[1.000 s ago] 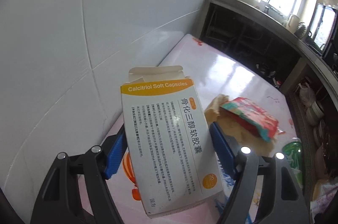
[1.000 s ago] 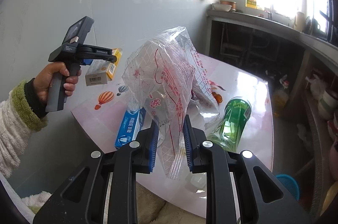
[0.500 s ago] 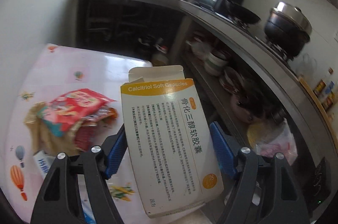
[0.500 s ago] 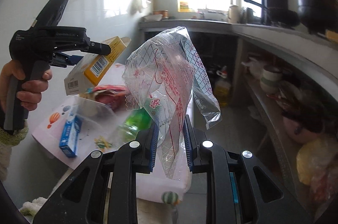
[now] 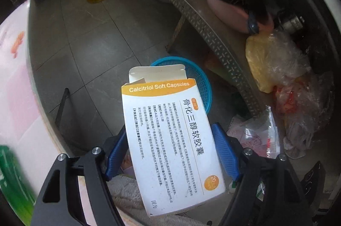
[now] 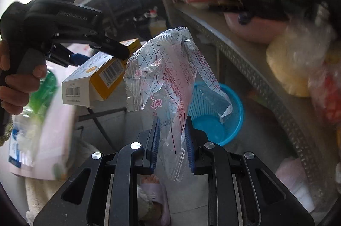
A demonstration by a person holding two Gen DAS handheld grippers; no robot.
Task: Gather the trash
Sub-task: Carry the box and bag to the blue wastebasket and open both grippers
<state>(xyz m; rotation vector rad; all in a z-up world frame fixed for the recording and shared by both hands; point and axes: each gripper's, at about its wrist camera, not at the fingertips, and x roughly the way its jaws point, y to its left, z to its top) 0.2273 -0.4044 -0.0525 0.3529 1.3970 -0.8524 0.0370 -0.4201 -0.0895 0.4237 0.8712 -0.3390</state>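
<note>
The left tongs (image 5: 170, 153) are clamped across a white-and-orange medicine box (image 5: 170, 140) with its top flap open, holding it in the air above the blue basket (image 5: 204, 85) that stands on the grey tiled floor (image 5: 96, 51) just beside the metal shelf (image 5: 213, 34). The right tongs (image 6: 171, 140) pinch a crumpled clear plastic bag (image 6: 170, 76) with red print, which also hangs over the basket, to the right of the box. The pink-patterned surface (image 5: 15, 87) lies left of the basket.
</note>
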